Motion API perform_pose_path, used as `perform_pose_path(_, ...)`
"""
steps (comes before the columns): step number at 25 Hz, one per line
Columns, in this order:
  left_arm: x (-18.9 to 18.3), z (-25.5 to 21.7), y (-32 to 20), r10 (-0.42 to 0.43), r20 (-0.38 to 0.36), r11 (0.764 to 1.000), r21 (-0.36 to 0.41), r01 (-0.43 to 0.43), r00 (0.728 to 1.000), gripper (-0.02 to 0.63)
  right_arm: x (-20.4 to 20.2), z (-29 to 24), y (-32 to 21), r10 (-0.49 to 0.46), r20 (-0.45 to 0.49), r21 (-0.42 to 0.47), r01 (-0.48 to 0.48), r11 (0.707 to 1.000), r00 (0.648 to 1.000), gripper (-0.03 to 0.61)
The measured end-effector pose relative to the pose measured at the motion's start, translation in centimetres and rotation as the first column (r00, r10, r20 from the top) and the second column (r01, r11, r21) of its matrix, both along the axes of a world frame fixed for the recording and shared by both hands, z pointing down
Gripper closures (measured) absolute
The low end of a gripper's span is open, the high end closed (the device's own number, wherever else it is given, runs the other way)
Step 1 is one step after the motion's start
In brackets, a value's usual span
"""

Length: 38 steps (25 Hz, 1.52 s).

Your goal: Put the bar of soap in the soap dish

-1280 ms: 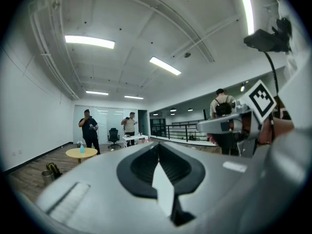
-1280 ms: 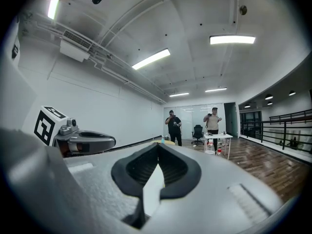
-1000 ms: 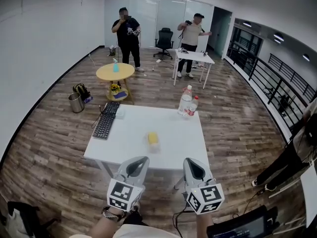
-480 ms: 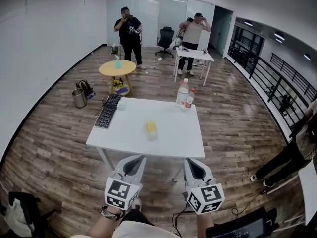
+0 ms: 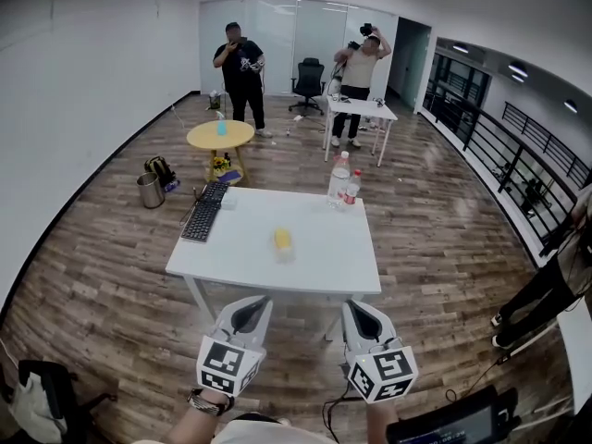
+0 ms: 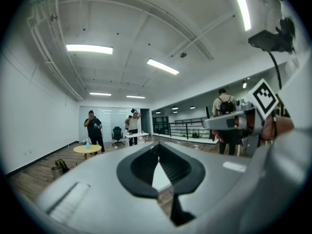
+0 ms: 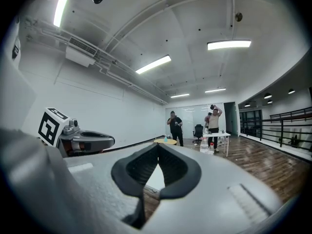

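A yellow bar of soap [image 5: 282,239] lies near the middle of the white table [image 5: 231,262]; a pale clear thing seems to sit under it, too small to make out. My left gripper [image 5: 252,305] and right gripper [image 5: 363,309] are held side by side short of the table's near edge, well apart from the soap. Both point level toward the table. In the left gripper view the left gripper [image 6: 157,147] has its jaws met at the tips with nothing between them. The right gripper [image 7: 158,147] looks the same in its own view.
On the table lie a black keyboard [image 5: 203,218] at the far left and two plastic bottles [image 5: 340,181] at the far right. Behind stand a round yellow table [image 5: 220,136], a metal bin [image 5: 150,191], a second white table [image 5: 361,109] and two people [image 5: 239,67].
The table and the soap look smaller and farther off than a second ago; both grippers have drawn back from the table together, still shut and side by side.
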State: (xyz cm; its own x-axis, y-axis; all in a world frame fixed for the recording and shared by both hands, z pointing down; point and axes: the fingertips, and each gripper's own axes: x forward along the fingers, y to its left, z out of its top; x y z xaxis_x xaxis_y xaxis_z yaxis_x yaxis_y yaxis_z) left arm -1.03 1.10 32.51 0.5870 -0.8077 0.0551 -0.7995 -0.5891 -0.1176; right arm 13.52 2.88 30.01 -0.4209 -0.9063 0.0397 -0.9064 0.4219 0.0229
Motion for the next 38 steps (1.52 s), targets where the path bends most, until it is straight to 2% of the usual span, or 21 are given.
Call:
perform_pose_path(26, -5.7, 1.0, 4.9, 0.056, 0.017, 0.998, -0.021, -0.055, 0.998, 0.606, -5.2, 0.1, 5.4, 0.073, 0.021, -0.020, -0.072, 0.997, 0.997, 0.577)
perform_pose_path(38, -5.7, 0.1, 9.8, 0.028, 0.007, 1.000, 0.009, -0.028, 1.000, 0.606, -6.2, -0.2, 10.1, 0.024, 0.006, 0.001, -0.024, 1.000, 1.000, 0.577)
